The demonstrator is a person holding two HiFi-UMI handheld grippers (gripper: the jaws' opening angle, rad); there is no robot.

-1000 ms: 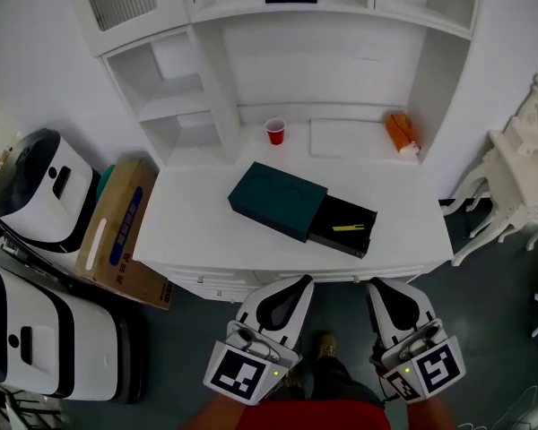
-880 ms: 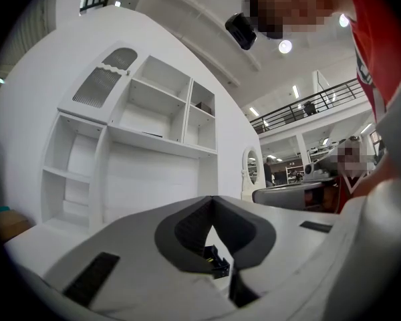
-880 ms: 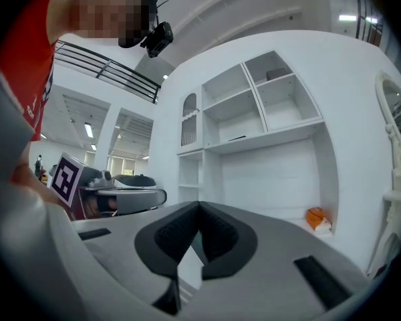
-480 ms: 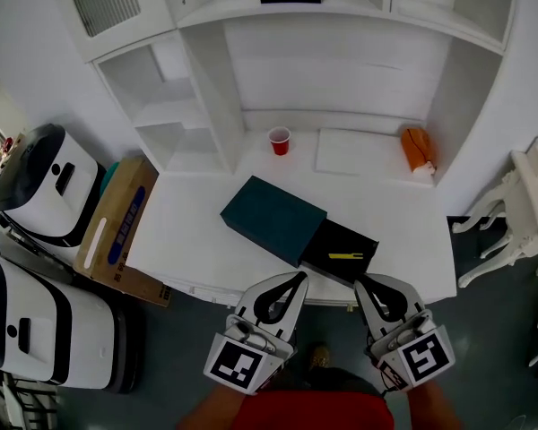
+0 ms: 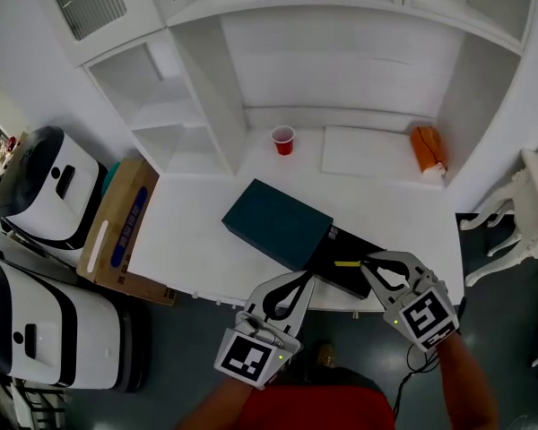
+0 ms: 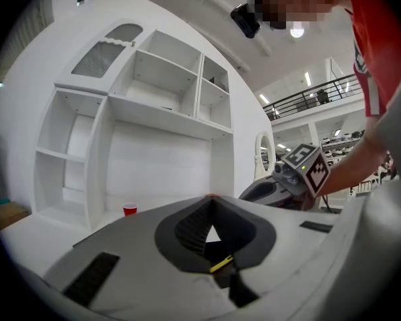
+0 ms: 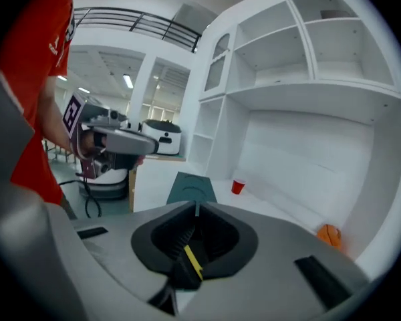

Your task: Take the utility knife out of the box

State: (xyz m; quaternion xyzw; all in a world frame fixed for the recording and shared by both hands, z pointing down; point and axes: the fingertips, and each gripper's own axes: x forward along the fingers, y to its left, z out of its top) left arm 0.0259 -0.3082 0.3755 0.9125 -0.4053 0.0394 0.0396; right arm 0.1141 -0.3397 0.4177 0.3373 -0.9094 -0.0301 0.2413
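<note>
A dark teal box (image 5: 276, 222) lies on the white desk (image 5: 193, 240), its black drawer (image 5: 351, 278) pulled out toward the front edge. The yellow utility knife (image 5: 347, 263) lies in the drawer. My right gripper (image 5: 369, 263) is over the drawer's right end, tips beside the knife; its jaws are opening, a narrow slit between the tips and nothing in them. In the right gripper view (image 7: 197, 208) the knife (image 7: 192, 261) shows below the jaws. My left gripper (image 5: 304, 278) hangs at the desk's front edge near the drawer, tips together and empty (image 6: 210, 199).
A red cup (image 5: 283, 140) and an orange object (image 5: 427, 146) stand at the back of the desk under white shelves. A cardboard box (image 5: 117, 227) and white machines (image 5: 45, 186) stand at the left. A white chair (image 5: 520, 218) is at the right.
Both grippers have moved forward from below the desk edge toward the box. The right one has gone further, turned left and come over the open drawer beside the knife.
</note>
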